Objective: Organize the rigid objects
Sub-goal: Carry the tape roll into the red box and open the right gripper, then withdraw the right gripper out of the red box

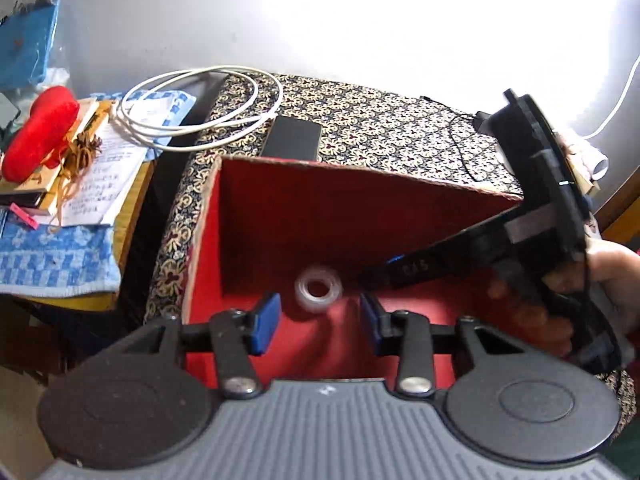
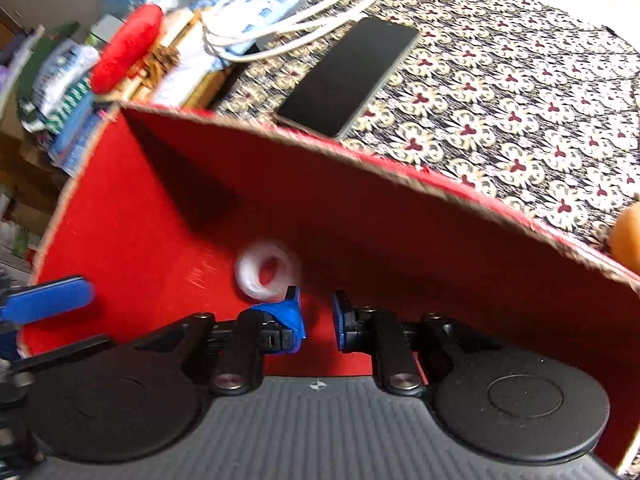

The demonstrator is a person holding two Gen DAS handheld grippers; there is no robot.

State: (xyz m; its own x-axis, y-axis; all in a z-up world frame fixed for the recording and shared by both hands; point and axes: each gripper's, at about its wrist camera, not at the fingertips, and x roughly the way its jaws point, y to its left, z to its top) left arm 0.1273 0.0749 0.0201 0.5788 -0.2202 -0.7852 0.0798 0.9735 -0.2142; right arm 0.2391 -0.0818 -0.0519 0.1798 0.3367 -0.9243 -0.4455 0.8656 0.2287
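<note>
A clear tape roll [image 1: 319,289] lies on the floor of the red box [image 1: 280,200]; it also shows in the right wrist view [image 2: 267,272], with the box wall [image 2: 360,208] behind it. My left gripper [image 1: 319,318] is open and empty over the box, its blue pads either side of the roll but short of it. My right gripper [image 2: 317,316] is open a little and empty, inside the box just right of the roll. The right gripper [image 1: 396,264] reaches in from the right in the left wrist view. A black phone [image 2: 352,76] lies on the patterned cloth behind the box.
A white cable [image 1: 200,108] is coiled at the cloth's far left edge. A red pouch [image 1: 40,132], papers and a blue checked towel [image 1: 52,256] lie on the table to the left. An orange object [image 2: 628,236] sits at the box's right rim.
</note>
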